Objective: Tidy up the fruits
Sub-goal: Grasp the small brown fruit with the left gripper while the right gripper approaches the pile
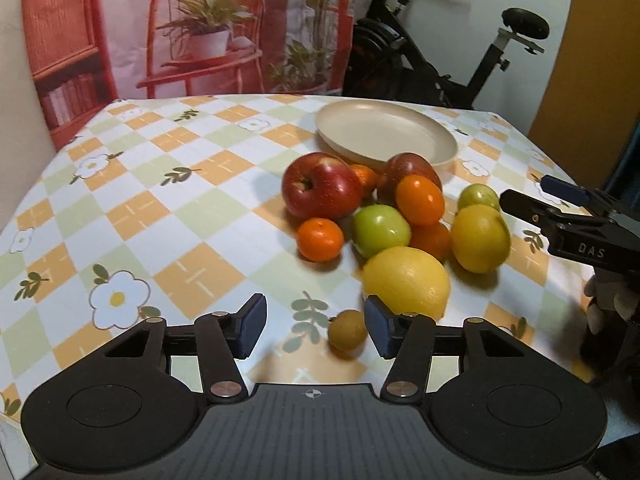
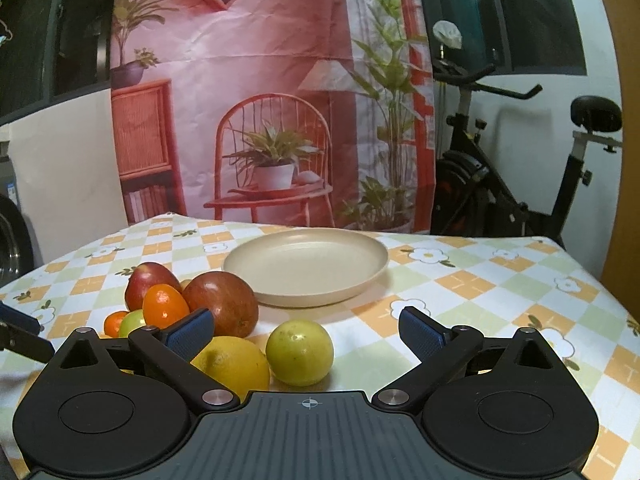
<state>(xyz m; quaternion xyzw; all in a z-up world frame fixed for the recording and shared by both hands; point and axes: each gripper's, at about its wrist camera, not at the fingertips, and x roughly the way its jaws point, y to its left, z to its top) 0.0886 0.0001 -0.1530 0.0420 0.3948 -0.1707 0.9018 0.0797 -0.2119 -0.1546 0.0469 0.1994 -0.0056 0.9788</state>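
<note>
Both grippers are released, and the right gripper should go down straight so its fingers close evenly around the yellow-green fruit between them.

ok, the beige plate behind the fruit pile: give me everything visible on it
The plate is round, shallow and pale beige, matte like plastic or bamboo fibre, with a low raised rim and faint concentric rings inside. It sits flat and upright on the checked floral tablecloth toward the far side, empty. Its near edge runs right behind the red apples; whether it touches them cannot be told. Neither gripper is on it: the right gripper hovers open, short of it, over a green-yellow fruit.
</note>
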